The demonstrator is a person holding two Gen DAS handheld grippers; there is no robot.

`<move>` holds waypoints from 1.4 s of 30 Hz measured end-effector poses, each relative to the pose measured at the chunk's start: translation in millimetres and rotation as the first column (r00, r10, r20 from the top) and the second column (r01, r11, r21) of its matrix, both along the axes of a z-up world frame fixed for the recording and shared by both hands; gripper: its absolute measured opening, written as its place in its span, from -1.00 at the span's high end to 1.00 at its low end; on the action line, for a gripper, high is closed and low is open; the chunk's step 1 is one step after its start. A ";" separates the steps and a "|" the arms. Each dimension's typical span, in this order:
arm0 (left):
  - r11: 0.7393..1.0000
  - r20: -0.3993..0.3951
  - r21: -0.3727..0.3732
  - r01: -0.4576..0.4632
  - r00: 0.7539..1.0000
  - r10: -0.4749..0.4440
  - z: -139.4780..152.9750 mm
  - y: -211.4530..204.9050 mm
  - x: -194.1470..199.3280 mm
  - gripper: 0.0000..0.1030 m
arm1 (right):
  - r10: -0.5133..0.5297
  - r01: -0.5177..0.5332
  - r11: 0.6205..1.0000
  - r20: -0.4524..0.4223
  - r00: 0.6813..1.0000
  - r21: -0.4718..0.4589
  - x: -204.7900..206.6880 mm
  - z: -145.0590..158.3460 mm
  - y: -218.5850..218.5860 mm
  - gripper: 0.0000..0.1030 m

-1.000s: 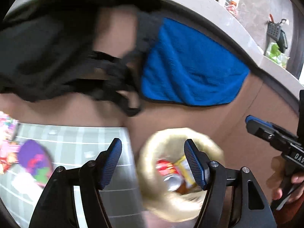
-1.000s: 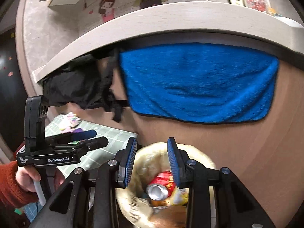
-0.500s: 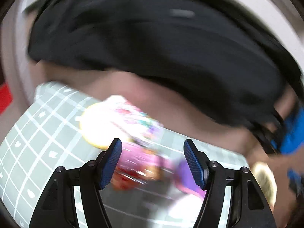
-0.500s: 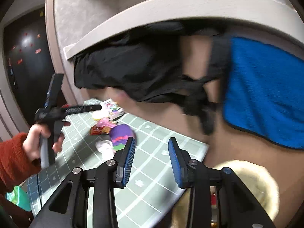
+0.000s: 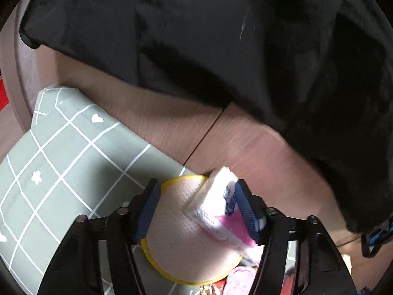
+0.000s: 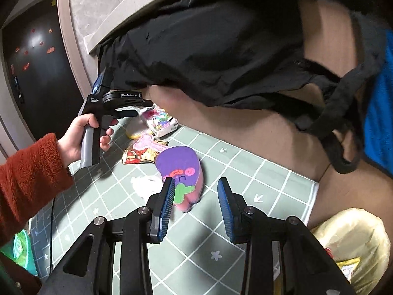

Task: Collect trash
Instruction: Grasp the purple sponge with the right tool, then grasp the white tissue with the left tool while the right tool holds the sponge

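Observation:
My left gripper (image 5: 196, 209) hovers low over the grey-green checked mat (image 5: 61, 159), its jaws closing. Between them lie a round pale pad with a yellow rim (image 5: 186, 236) and a white and pink packet (image 5: 221, 196); the packet's edge is next to the right pad, with no clear squeeze. In the right wrist view a hand in an orange sleeve holds that left gripper (image 6: 141, 108) over the litter pile (image 6: 152, 132). My right gripper (image 6: 196, 196) stands half open and empty, just short of a purple and pink sponge (image 6: 179, 167). The yellow trash bag (image 6: 353, 245) sits at the lower right.
A black bag (image 6: 221, 49) hangs from the counter edge above the mat (image 6: 245, 172), straps dangling. A blue towel (image 6: 380, 110) hangs to its right. A crumpled white tissue (image 6: 145, 184) and a red wrapper (image 6: 137, 157) lie on the mat. The brown cabinet front (image 5: 172, 123) backs the mat.
Both grippers swung left, away from the trash bag and onto the mat. The left gripper dropped onto the litter pile and its jaws narrowed around the round pad and packet.

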State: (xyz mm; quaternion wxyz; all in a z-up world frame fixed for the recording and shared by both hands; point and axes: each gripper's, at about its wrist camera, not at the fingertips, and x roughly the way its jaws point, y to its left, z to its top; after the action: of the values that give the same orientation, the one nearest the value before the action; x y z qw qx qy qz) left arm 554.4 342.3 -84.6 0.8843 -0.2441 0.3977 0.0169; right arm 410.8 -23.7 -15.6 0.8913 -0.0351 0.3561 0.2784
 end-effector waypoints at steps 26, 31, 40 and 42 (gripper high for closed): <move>0.968 0.041 -0.070 0.241 0.970 -0.239 7.5 -8.4 -120.8 0.25 | 0.165 -0.168 0.986 -0.214 0.963 0.001 67.8 -62.4 83.7 -0.01; 0.967 0.044 -0.058 0.246 0.969 -0.244 5.4 -10.6 -135.9 0.15 | 0.205 -0.210 0.978 -0.215 0.955 0.001 61.1 -63.5 87.5 -0.03; 0.955 0.034 -0.020 0.297 0.955 -0.296 17.8 -32.4 -179.6 0.15 | 0.314 -0.331 0.939 -0.163 0.935 -0.094 20.5 -61.0 110.2 -0.03; 0.949 0.038 -0.021 0.316 0.948 -0.315 21.8 -39.7 -194.5 0.15 | 0.309 -0.331 0.939 -0.185 0.933 -0.097 16.9 -60.9 110.4 -0.03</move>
State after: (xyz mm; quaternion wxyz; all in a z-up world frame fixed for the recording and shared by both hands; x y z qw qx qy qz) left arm 359.8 302.6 -62.8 0.8788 -0.1896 0.4168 -0.1341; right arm 427.7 86.7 -76.5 0.7969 -0.1257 0.4360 0.3988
